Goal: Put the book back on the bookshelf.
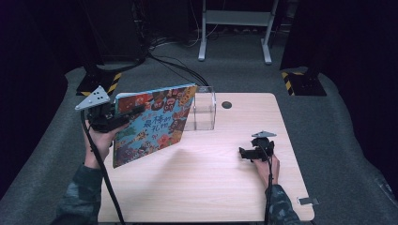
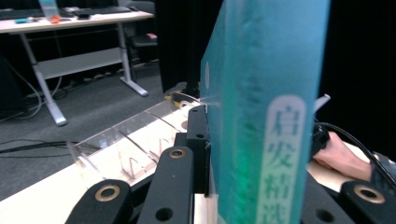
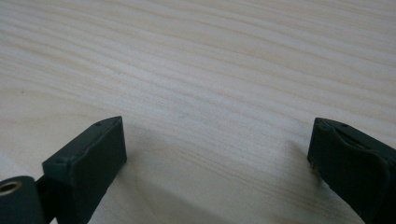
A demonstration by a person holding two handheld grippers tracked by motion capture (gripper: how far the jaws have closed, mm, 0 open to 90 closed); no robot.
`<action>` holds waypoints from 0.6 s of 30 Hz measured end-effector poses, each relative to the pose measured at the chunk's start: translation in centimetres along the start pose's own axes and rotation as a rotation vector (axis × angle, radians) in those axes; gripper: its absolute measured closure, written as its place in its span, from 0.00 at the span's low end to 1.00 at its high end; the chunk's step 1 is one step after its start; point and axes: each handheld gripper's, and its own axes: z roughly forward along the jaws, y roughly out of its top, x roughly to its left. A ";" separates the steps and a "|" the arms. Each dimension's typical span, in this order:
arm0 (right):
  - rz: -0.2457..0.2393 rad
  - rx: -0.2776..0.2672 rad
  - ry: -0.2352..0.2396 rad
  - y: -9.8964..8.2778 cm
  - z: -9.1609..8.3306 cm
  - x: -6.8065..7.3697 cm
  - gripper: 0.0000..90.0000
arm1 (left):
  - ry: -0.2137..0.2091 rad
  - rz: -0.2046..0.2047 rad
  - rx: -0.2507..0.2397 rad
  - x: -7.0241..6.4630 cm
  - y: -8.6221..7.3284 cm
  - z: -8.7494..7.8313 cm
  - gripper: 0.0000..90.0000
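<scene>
Book (image 1: pixel 152 123) sits left of centre in the high view, lifted off the table (image 1: pixel 220 187) and tilted, long axis running from lower left up to upper right. Left gripper (image 1: pixel 123 115) clamps its upper left edge; in the left gripper view the spine (image 2: pixel 266 140) stands upright between the closed jaws. Clear acrylic rack (image 1: pixel 202 110) lies just past the book's upper right corner, touching or apart cannot be told. Right gripper (image 1: pixel 244 153), jaws wide and empty, rests on the table at right, well apart.
</scene>
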 end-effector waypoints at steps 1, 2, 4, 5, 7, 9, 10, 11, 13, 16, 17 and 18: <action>0.013 0.000 -0.001 0.0 0.0 0.1 0.04 | 0.011 -0.002 -0.004 0.1 0.0 -0.2 0.90; 0.000 0.000 -0.001 0.0 0.0 0.0 0.04 | 0.014 -0.003 -0.005 0.2 0.0 -0.4 0.90; -0.003 0.000 0.001 0.0 0.0 0.0 0.04 | 0.030 -0.012 -0.010 0.4 0.0 -0.7 0.90; 0.002 0.003 0.001 0.0 0.0 0.0 0.04 | 0.039 -0.015 -0.017 0.4 -0.1 -0.9 0.90; 0.000 0.003 0.001 0.0 0.0 0.0 0.04 | 0.053 -0.015 -0.020 0.6 -0.1 -1.2 0.90; 0.013 -0.002 0.000 0.0 0.0 0.1 0.04 | 0.066 -0.021 -0.026 0.8 -0.1 -1.5 0.90; 0.016 -0.003 0.000 0.0 0.0 0.1 0.04 | 0.071 -0.024 -0.027 0.9 -0.1 -1.6 0.90; 0.015 -0.003 0.000 0.0 0.1 0.1 0.04 | 0.078 -0.028 -0.028 1.1 -0.2 -1.6 0.90; 0.011 -0.006 -0.001 0.0 0.1 0.1 0.04 | 0.091 -0.037 -0.037 1.3 -0.2 -1.7 0.90; 0.012 -0.006 -0.001 0.0 0.1 0.1 0.04 | 0.115 -0.044 -0.044 1.5 -0.3 -1.8 0.90; 0.012 -0.006 -0.001 0.0 0.1 0.1 0.04 | 0.122 -0.046 -0.044 1.6 -0.3 -1.8 0.90; 0.012 -0.006 -0.001 0.0 0.1 0.1 0.04 | 0.130 -0.047 -0.045 1.7 -0.3 -1.8 0.90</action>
